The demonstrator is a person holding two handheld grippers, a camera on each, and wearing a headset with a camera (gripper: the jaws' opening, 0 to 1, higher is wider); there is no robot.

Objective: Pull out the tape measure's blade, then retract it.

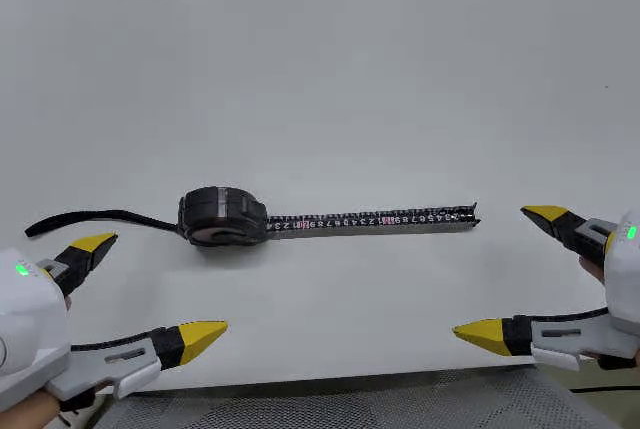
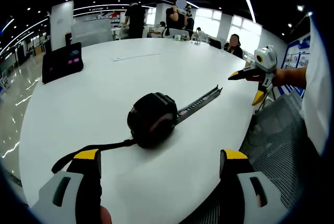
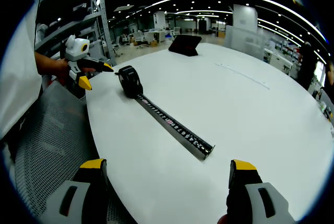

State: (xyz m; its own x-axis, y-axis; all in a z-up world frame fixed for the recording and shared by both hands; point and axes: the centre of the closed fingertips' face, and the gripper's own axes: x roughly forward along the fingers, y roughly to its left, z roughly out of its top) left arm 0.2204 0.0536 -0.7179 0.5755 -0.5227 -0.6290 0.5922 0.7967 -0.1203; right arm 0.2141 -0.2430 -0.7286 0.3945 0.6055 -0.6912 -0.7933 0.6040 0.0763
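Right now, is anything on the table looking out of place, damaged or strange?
Nothing is damaged or spilled. Only the blade of the tape measure lies pulled out flat on the table, while the left claw and right claw are both open and touch nothing.

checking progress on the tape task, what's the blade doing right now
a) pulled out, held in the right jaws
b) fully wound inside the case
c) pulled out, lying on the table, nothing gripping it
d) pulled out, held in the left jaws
c: the blade lies extended from the tape measure case on the table, with the left gripper and right gripper open and apart from it.
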